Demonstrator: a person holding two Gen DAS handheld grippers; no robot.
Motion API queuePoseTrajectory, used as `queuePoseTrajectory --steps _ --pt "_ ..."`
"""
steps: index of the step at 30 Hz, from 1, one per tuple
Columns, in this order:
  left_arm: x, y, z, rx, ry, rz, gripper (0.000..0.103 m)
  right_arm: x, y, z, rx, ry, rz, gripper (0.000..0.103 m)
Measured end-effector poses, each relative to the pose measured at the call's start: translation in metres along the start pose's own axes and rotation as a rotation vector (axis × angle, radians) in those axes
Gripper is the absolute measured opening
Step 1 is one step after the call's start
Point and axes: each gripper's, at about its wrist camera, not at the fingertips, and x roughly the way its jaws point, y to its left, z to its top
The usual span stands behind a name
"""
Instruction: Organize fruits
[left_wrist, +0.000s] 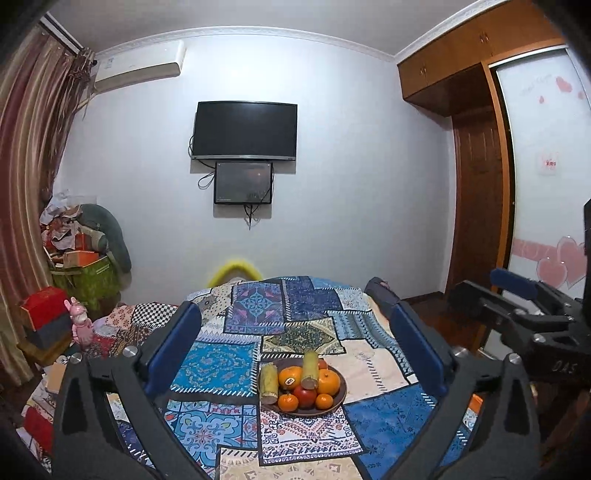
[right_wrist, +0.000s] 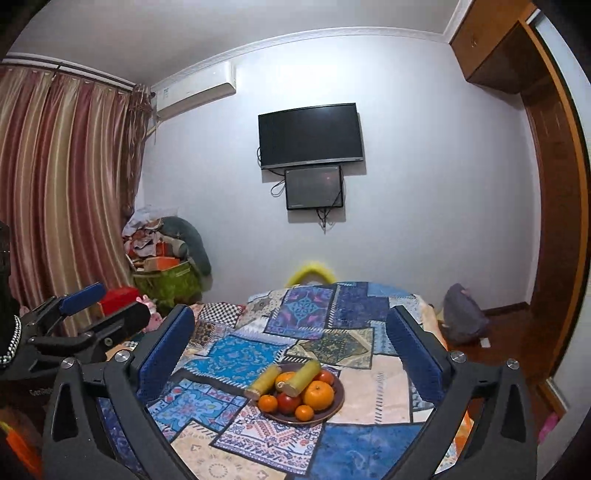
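Fruit sits piled on a brown plate (left_wrist: 341, 397) out on the patchwork cloth (left_wrist: 221, 365), and both claws hang back from it with nothing in them. Left gripper (left_wrist: 295, 354) stands with its blue pads spread wide, the plate framed between them but well apart from either finger. Right gripper (right_wrist: 290, 358) matches it, jaws wide, empty, plate ahead and a touch right of centre. On the plate: two pale yellow-green stalk pieces (left_wrist: 310, 367), one leaning on the rim at the left, one propped across the heap; big oranges (right_wrist: 318, 396), small tangerines (left_wrist: 288, 402) at the front edge, a red apple (right_wrist: 289, 402) tucked between them. Behind, a dark television (left_wrist: 245, 130) hangs on the wall.
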Motion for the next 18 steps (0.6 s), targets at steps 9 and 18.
queuePoseTrajectory --steps 9,18 --pt "0.0 -0.007 -0.007 0.019 -0.004 0.025 0.103 -0.009 0.002 -0.005 -0.024 -0.009 -0.069 0.103" --pt "0.005 -0.002 -0.008 -0.005 0.011 0.02 0.103 -0.018 0.005 -0.008 -0.079 -0.029 -0.114 0.103"
